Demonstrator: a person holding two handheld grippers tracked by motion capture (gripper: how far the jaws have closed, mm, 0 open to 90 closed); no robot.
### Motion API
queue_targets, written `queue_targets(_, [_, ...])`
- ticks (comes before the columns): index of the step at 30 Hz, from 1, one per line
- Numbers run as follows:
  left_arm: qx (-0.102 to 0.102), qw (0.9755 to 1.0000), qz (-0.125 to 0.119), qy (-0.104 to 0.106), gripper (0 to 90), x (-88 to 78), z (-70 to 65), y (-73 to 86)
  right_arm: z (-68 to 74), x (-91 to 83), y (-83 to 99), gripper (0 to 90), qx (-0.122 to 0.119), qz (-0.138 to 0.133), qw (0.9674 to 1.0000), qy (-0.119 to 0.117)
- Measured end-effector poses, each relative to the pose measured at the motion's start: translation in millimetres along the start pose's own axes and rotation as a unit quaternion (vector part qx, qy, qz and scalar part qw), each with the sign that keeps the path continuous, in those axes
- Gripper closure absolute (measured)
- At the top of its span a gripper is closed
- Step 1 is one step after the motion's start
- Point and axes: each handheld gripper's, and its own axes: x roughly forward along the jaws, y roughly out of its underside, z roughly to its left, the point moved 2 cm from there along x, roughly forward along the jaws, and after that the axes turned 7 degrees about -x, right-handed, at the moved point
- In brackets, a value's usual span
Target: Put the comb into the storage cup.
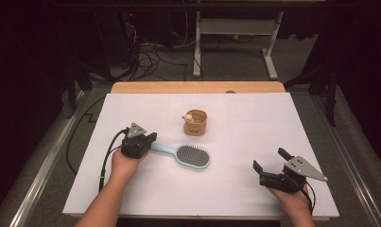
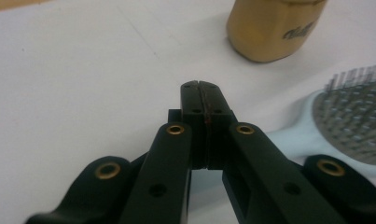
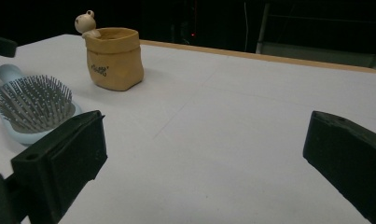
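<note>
Hairbrush (image 1: 188, 156) lies mid-desk, long axis left-right, handle touching your left gripper (image 1: 149, 139), jaws clenched empty just beside it. Right gripper (image 1: 268, 163), released wide, sits well apart near the right edge.

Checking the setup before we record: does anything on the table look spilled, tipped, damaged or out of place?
Nothing stands out. The tan pot stands upright with its little figure on the rim, and the blue hairbrush lies flat, bristles up, beside the left gripper. No spill shows on the white sheet.
</note>
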Motion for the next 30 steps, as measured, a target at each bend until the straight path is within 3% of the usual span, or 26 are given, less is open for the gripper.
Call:
queue_targets(8, [0.012, 0.9987, 0.034, -0.036, 90.0, 18.9, 6.6, 9.0, -0.1, 0.6, 0.3, 0.0, 0.001, 0.0, 1.0, -0.003])
queue_targets(13, [0.021, 0.9979, 0.048, -0.038, 90.0, 19.2, 7.4, 10.7, 0.9, 0.5, 0.0, 0.0, 0.0, -0.001, 1.0, -0.004])
queue_targets(17, [0.031, 0.9969, 0.062, -0.038, 90.0, 15.4, 7.5, 11.7, 0.6, 0.8, 0.2, 0.0, 0.0, 0.0, 1.0, -0.004])
queue_targets(27, [0.092, 0.99, 0.098, -0.042, 90.0, -6.1, 1.4, 26.6, 0.7, -0.3, 0.0, 0.0, 0.004, 0.001, 1.0, -0.002])
queue_targets(30, [0.099, 0.989, 0.103, -0.039, 90.0, -15.6, -1.0, 31.4, 0.7, -0.4, 0.1, 0.0, 0.005, 0.0, 1.0, -0.002])
